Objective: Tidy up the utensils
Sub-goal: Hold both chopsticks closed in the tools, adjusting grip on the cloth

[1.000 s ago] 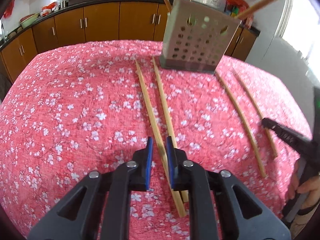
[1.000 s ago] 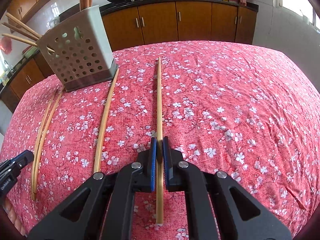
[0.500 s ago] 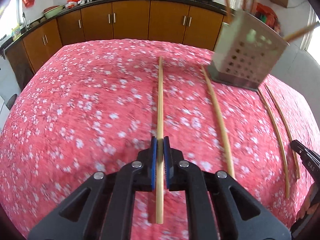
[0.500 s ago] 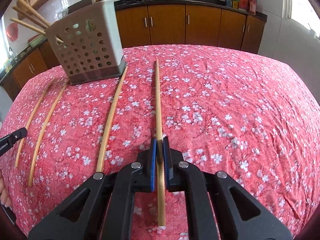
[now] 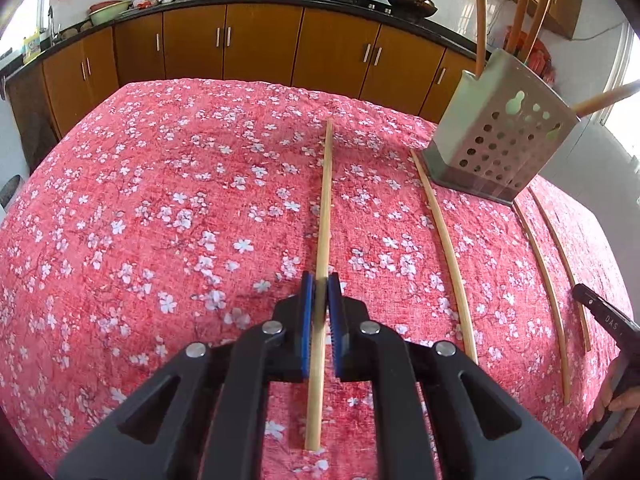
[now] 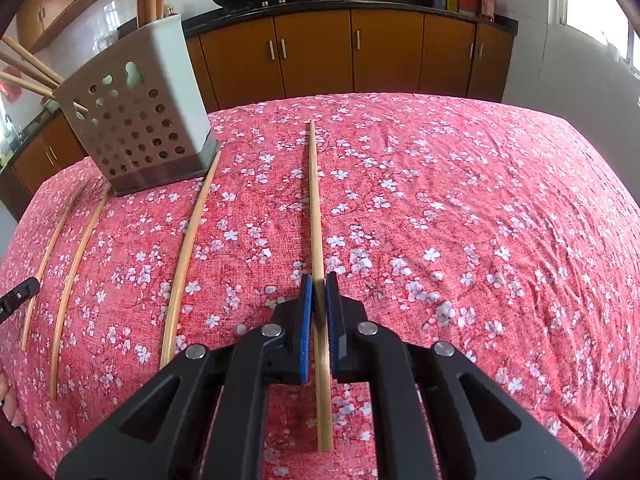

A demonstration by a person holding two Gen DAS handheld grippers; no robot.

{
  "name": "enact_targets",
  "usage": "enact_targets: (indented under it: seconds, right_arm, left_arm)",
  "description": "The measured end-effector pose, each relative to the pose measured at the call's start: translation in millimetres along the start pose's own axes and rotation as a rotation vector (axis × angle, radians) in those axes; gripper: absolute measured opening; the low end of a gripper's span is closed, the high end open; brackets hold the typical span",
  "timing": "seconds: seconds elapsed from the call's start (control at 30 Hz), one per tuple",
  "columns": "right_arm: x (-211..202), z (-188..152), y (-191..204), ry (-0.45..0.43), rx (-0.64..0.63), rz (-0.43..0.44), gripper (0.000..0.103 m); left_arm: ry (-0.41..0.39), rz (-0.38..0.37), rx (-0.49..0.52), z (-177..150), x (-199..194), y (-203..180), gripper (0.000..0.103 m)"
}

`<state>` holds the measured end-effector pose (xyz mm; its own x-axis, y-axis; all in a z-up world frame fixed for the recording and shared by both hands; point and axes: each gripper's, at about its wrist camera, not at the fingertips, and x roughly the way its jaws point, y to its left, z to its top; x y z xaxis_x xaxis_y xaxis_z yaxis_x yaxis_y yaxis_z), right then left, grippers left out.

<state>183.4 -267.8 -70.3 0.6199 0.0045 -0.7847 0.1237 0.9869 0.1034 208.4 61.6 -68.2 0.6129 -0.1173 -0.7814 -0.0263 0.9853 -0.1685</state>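
Observation:
My left gripper (image 5: 320, 284) is shut on a pale wooden chopstick (image 5: 325, 200) that points away over the red flowered cloth. A second chopstick (image 5: 444, 248) lies to its right, and two more (image 5: 540, 280) lie beyond the holder. The grey perforated holder (image 5: 504, 140) stands at the back right with several chopsticks in it. My right gripper (image 6: 318, 284) is shut on another chopstick (image 6: 314, 200). A loose chopstick (image 6: 188, 256) lies to its left, reaching the holder (image 6: 136, 120).
The red flowered cloth (image 5: 160, 220) covers the whole table. Brown kitchen cabinets (image 5: 260, 48) run behind it, with woks and bottles on the counter. The right gripper's black tip (image 5: 600, 310) and a hand show at the right edge of the left wrist view.
The left gripper closed on one of the two chopsticks it straddled and drew it leftward, apart from its neighbour. The right gripper kept its grip and shifted slightly; the holder looks closer in its view.

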Motion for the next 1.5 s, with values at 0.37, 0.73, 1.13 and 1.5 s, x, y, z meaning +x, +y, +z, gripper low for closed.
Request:
enact_targets:
  seconds: [0.37,0.73,1.13,1.5]
  right_arm:
    - [-2.8,-1.4,-1.2,-0.001,0.011,0.009,0.008]
    - [-2.6,-0.9,-1.0,0.000,0.013,0.009,0.008]
    - [-2.5,-0.3,-1.2,0.000,0.013,0.009,0.008]
    - [-2.6,-1.9,6.6,0.001,-0.013,-0.015,0.009]
  left_arm:
    - [0.000,0.022,0.008,-0.2,2.0,-7.2,0.010]
    - [-0.001,0.016,-0.001,-0.6,1.5,-5.7,0.010]
    - [-0.001,0.007,-0.014,-0.9,0.4,-6.2,0.010]
    - [0.002,0.022,0.016,-2.3,0.4,-8.8,0.010]
